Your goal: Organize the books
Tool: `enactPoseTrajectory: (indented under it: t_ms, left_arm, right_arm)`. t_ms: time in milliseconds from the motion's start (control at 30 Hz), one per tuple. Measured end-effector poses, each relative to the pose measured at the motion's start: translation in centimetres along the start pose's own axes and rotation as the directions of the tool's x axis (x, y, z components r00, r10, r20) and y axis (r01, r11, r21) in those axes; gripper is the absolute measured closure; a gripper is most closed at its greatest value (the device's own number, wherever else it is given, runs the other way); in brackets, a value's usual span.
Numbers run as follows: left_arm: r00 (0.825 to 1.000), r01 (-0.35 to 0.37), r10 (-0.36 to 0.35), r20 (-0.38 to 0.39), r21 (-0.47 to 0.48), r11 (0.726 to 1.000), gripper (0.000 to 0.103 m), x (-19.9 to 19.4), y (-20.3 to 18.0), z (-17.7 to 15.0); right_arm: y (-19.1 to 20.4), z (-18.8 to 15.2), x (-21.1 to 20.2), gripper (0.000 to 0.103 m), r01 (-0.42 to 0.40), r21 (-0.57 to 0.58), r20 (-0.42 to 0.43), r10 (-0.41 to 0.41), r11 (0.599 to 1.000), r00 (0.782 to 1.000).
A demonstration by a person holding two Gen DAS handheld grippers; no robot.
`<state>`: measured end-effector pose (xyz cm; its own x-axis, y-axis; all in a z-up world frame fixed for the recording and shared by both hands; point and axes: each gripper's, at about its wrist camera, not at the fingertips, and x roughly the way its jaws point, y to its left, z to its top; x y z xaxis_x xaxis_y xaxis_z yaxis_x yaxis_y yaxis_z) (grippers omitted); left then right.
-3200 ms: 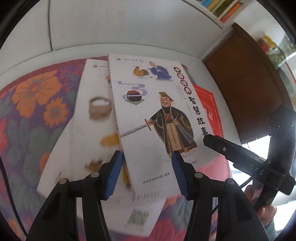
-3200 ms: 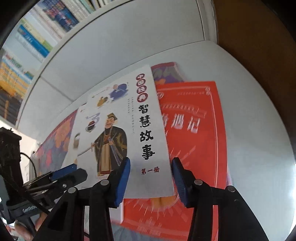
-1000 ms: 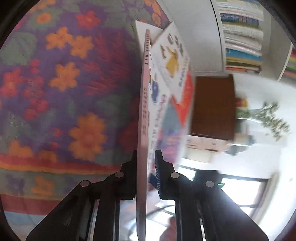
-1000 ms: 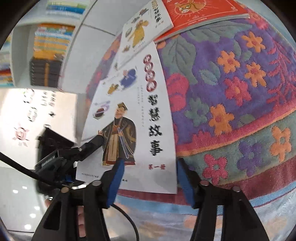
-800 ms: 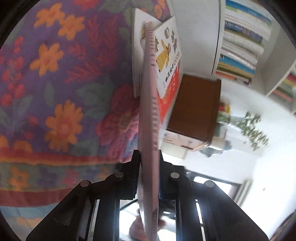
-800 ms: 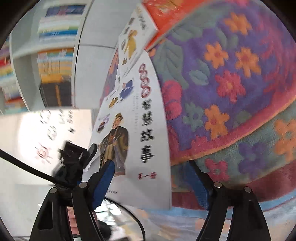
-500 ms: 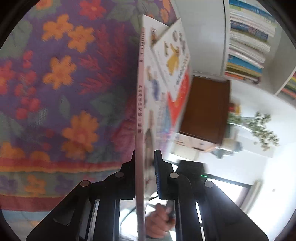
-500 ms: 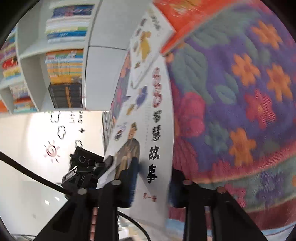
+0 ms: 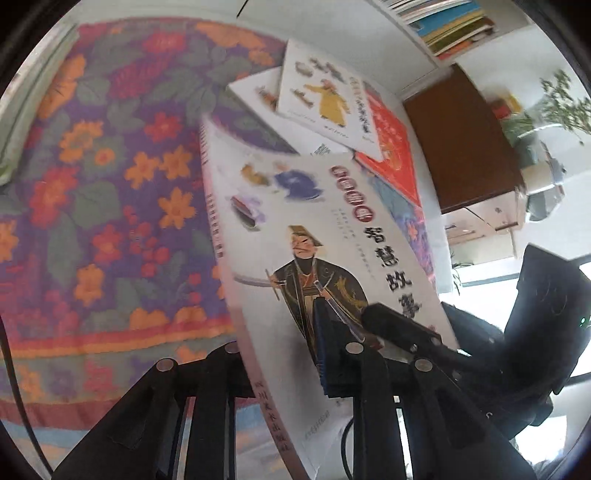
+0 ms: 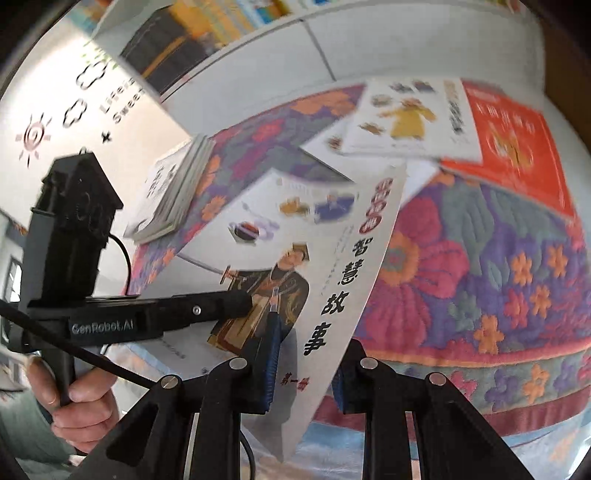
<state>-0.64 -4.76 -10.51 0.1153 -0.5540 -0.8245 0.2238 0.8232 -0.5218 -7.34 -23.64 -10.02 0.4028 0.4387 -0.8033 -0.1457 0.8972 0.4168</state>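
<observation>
A white picture book (image 9: 314,258) with a robed swordsman on its cover is held tilted above the floral cloth (image 9: 103,192). My left gripper (image 9: 284,354) is shut on its near edge. In the right wrist view the same book (image 10: 295,266) passes between my right gripper's (image 10: 303,373) fingers, which stand apart on either side of its lower corner; the left gripper's finger (image 10: 207,306) clamps its left side. More books lie on the cloth beyond: a white one with a yellow-robed figure (image 9: 325,103) over another white one (image 9: 258,96), and a red one (image 9: 391,147).
A stack of thin books (image 10: 173,188) lies at the cloth's far left edge. A brown cabinet (image 9: 465,136) stands to the right of the table. Bookshelves (image 9: 443,22) line the white wall behind. A potted plant (image 9: 561,99) stands at the far right.
The held book has swung from edge-on to cover-up in the left wrist view. The right gripper has come close around the book's lower corner.
</observation>
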Motion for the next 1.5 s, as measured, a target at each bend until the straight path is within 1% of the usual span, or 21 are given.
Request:
enactPoseTrajectory:
  t_ms: [67, 167, 233, 300, 333, 433, 533, 600, 733, 833, 900, 933, 1133, 1400, 1467, 1500]
  left_arm:
    - [1.000, 0.005, -0.005, 0.021, 0.015, 1.000, 0.085, -1.6, 0.6, -0.3]
    - [0.999, -0.012, 0.011, 0.046, 0.041, 0.999, 0.084, -3.9, 1.9, -0.8]
    - [0.998, -0.012, 0.009, 0.070, 0.048, 0.999, 0.084, -5.7, 2.9, -1.1]
    - [0.994, -0.004, -0.002, 0.112, 0.049, 0.999, 0.084, -8.4, 4.4, -1.1]
    - [0.992, -0.001, -0.005, 0.128, 0.050, 0.999, 0.084, -9.1, 4.7, -0.9]
    - [0.978, 0.012, -0.021, 0.207, 0.047, 0.999, 0.084, -13.2, 7.0, -0.3]
    - [0.965, 0.004, -0.014, 0.262, 0.041, 0.999, 0.084, -16.2, 9.2, 0.3]
    - [0.956, -0.019, 0.007, 0.294, 0.037, 0.999, 0.084, -18.2, 11.3, 0.8]
    - [0.944, -0.065, 0.058, 0.324, 0.011, 0.998, 0.083, -20.1, 15.2, 1.7]
    - [0.939, -0.073, 0.074, 0.336, -0.016, 0.997, 0.083, -21.1, 17.7, 2.2]
    - [0.938, -0.067, 0.075, 0.338, -0.036, 0.997, 0.083, -21.4, 19.6, 2.8]
    - [0.938, -0.066, 0.075, 0.339, -0.040, 0.997, 0.083, -21.4, 20.0, 2.9]
    - [0.941, -0.052, 0.069, 0.330, -0.058, 0.997, 0.082, -20.8, 23.3, 5.1]
    - [0.947, -0.024, 0.043, 0.317, -0.063, 0.998, 0.082, -19.2, 26.0, 8.4]
    - [0.953, -0.014, 0.033, 0.300, -0.067, 0.998, 0.076, -18.7, 26.5, 9.2]
    - [0.956, -0.013, 0.032, 0.290, -0.067, 0.998, 0.075, -18.4, 26.7, 9.5]
  right_arm:
    - [1.2, -0.4, -0.4, 0.079, 0.013, -0.049, 0.006, -0.013, 0.999, 1.000]
    - [3.7, 0.0, -0.3, 0.079, 0.002, -0.087, 0.007, -0.001, 0.996, 1.000]
    - [5.8, 0.4, -0.1, 0.079, 0.013, -0.120, 0.013, -0.011, 0.993, 1.000]
    - [8.0, 0.9, 0.0, 0.079, 0.020, -0.154, 0.035, -0.015, 0.988, 0.999]
    - [9.3, 1.3, 0.0, 0.079, 0.020, -0.167, 0.047, -0.013, 0.986, 0.999]
    - [12.8, 2.9, -0.2, 0.078, 0.005, -0.195, 0.096, 0.014, 0.981, 0.995]
    - [15.8, 4.6, 0.5, 0.077, -0.024, -0.214, 0.125, 0.052, 0.977, 0.991]
    - [18.2, 5.8, 1.5, 0.075, -0.039, -0.235, 0.131, 0.072, 0.971, 0.989]
    - [22.4, 7.8, 4.5, 0.074, -0.061, -0.268, 0.109, 0.093, 0.962, 0.990]
    - [24.6, 9.0, 7.1, 0.074, -0.085, -0.273, 0.086, 0.113, 0.958, 0.990]
    - [25.7, 9.9, 8.8, 0.074, -0.098, -0.268, 0.071, 0.121, 0.958, 0.990]
    - [26.2, 10.4, 9.7, 0.074, -0.100, -0.266, 0.064, 0.121, 0.959, 0.991]
    - [28.0, 12.2, 13.1, 0.074, -0.082, -0.253, 0.039, 0.094, 0.964, 0.995]
    - [27.4, 14.9, 16.3, 0.074, -0.070, -0.206, 0.029, 0.078, 0.976, 0.997]
    - [26.8, 15.5, 17.0, 0.074, -0.079, -0.181, 0.029, 0.086, 0.980, 0.996]
    - [26.5, 15.9, 17.3, 0.073, -0.085, -0.168, 0.027, 0.091, 0.982, 0.995]
